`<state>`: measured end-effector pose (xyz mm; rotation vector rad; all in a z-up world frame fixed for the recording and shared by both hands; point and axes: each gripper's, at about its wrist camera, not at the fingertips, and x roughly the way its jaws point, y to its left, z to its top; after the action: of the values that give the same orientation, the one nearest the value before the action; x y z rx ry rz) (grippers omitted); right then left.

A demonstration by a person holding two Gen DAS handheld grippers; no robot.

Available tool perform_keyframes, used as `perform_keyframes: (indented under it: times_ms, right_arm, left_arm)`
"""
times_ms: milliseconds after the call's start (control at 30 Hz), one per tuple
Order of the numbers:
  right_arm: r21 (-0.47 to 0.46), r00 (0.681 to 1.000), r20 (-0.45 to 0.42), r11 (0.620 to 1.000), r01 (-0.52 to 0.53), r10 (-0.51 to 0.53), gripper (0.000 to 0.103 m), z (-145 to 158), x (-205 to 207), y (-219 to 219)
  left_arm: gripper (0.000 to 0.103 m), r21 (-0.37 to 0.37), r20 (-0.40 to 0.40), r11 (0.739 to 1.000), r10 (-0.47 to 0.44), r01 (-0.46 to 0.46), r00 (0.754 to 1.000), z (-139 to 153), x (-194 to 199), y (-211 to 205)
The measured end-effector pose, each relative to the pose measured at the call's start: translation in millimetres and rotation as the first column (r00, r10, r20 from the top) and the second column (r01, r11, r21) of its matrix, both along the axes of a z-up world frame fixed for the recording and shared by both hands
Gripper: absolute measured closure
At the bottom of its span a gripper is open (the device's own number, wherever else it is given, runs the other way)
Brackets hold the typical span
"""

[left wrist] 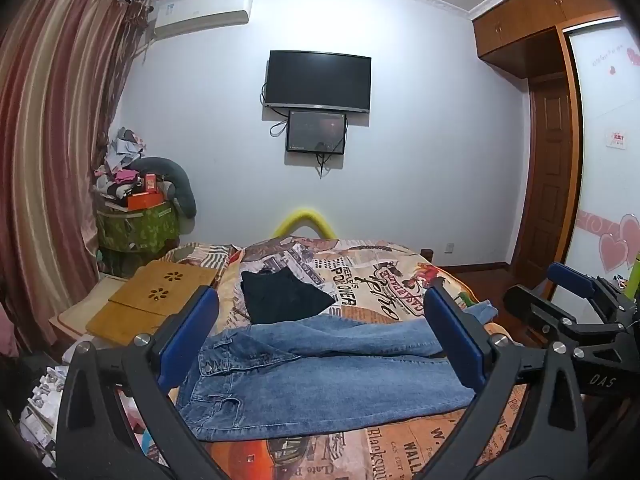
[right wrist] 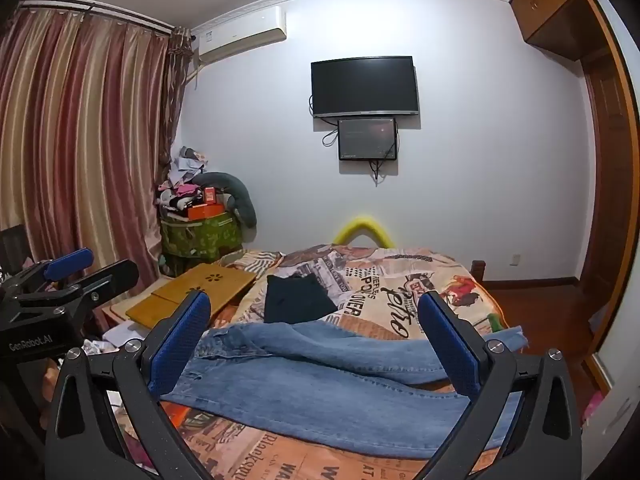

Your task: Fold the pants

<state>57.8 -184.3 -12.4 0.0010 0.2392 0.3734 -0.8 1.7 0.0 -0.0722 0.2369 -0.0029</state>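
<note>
A pair of blue jeans [left wrist: 320,376] lies flat across the near part of the bed, waist to the left and legs to the right; it also shows in the right wrist view [right wrist: 320,376]. My left gripper [left wrist: 320,320] is open and empty, held above the jeans. My right gripper [right wrist: 316,324] is open and empty, also above the jeans. The right gripper shows at the right edge of the left wrist view [left wrist: 580,304], and the left gripper at the left edge of the right wrist view [right wrist: 80,276].
A folded dark garment [left wrist: 286,296] lies on the printed bedspread [left wrist: 380,276] behind the jeans. A wooden lap desk [left wrist: 156,300] sits at the bed's left. A cluttered green bin [left wrist: 136,228] stands by the curtain. A wardrobe [left wrist: 556,160] is at the right.
</note>
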Motion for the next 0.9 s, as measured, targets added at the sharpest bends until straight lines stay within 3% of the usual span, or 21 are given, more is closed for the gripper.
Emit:
perform_keyframes:
  times_ms: [900]
  right_arm:
    - [-0.001,1.0,0.0,1.0,0.009,-0.009,0.0,-0.7,-0.6,-4.4]
  left_arm:
    - [0.0,-0.009,-0.032,1.0,-0.014,0.014,0.999,-5.1,8.9,3.8]
